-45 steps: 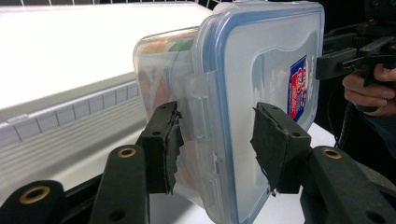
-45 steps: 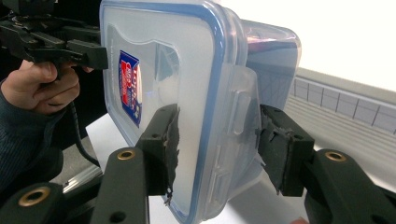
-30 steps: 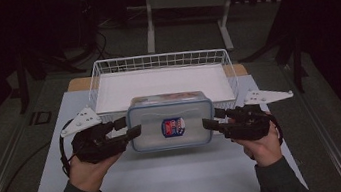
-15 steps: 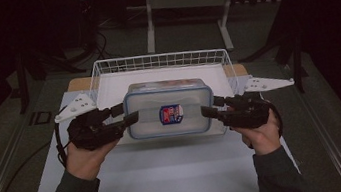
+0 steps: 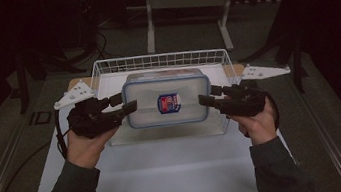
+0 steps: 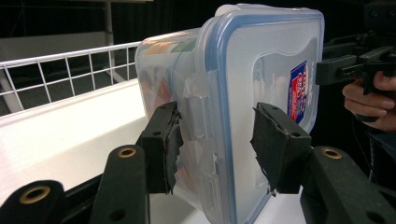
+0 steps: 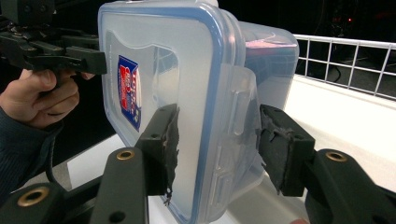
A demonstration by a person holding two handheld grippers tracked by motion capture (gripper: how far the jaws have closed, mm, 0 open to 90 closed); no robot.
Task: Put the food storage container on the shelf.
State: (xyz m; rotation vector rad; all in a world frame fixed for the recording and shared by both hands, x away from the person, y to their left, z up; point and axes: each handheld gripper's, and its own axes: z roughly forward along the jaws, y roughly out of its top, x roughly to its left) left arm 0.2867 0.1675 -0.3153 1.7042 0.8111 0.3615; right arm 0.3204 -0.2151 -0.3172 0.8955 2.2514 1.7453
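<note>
The left gripper [image 5: 127, 107] and right gripper [image 5: 208, 99] each clamp one short end of a clear plastic box [image 5: 166, 96] with a blue-rimmed lid (a small label sits in the middle of it), jaws pressed on the side clips. The box hangs level above the front edge of a white wire basket [image 5: 104, 72] on the table [image 5: 170, 177]

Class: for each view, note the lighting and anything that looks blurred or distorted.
High view: dark surroundings, only the white table is lit, soft focus. Left gripper view: box sharp, bright table glare. Right gripper view: box lid bulges from the wide lens, background black.
</note>
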